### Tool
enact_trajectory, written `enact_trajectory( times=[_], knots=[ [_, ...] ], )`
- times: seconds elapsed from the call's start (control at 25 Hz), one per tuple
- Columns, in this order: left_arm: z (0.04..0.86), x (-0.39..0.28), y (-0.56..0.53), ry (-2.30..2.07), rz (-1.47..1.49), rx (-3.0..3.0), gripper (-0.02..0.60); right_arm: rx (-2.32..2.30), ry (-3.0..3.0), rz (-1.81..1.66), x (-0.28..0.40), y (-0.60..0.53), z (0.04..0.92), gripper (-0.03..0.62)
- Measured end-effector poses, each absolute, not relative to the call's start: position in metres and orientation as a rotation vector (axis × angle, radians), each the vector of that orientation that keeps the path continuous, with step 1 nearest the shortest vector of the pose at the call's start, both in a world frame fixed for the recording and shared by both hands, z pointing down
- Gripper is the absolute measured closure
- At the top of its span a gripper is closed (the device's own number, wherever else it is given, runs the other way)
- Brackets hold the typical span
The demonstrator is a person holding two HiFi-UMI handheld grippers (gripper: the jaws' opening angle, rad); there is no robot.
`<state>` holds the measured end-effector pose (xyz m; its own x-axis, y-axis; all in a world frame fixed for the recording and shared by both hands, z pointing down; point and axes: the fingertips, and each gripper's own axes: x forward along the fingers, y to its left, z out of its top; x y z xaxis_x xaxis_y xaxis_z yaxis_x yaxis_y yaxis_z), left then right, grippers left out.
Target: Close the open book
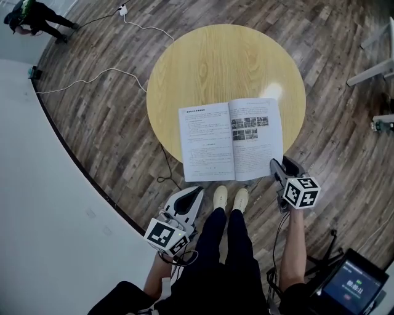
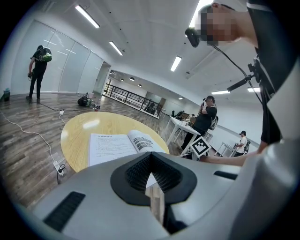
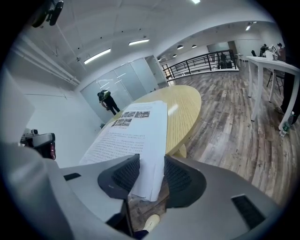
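Observation:
The open book [image 1: 231, 138] lies flat on the round wooden table [image 1: 215, 61], its near edge at the table's rim. The right gripper [image 1: 277, 165] is at the book's near right corner. In the right gripper view the right page's corner [image 3: 149, 176] pokes between the pads of the right gripper [image 3: 150, 173], with a sliver of floor showing beside one pad. The left gripper [image 1: 196, 192] hangs off the table near the book's near left corner, shut and holding nothing. In the left gripper view the book [image 2: 117, 145] lies beyond the left gripper [image 2: 151, 157].
White cables [image 1: 92, 77] run over the wooden floor left of the table. My shoes [image 1: 231, 198] stand at the table's near rim. A person [image 1: 37, 18] stands far off at the top left. White desks [image 1: 375, 67] are at the right, and a screen [image 1: 357, 286] at the lower right.

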<state>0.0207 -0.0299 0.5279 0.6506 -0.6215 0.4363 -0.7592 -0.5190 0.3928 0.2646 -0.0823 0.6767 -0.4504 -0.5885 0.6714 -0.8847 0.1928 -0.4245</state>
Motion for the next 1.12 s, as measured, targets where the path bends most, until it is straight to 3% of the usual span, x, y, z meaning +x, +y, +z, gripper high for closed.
enact_trajectory(
  times=[0.16,0.44,1.12],
  knots=[
    [0.527,0.019,-0.026,-1.075,0.319,2.314,0.583,1.42,-2.119,1.117,0.27,-0.08,0.672,0.493],
    [0.523,0.02,-0.023,-1.08,0.308,2.321,0.583,1.447,-2.142,1.118,0.272,-0.082,0.663,0.555],
    [0.501,-0.009,-0.016,-1.188,0.282,2.337,0.583,1.452,-2.233,1.04,0.265,-0.082,0.621,0.577]
  ],
)
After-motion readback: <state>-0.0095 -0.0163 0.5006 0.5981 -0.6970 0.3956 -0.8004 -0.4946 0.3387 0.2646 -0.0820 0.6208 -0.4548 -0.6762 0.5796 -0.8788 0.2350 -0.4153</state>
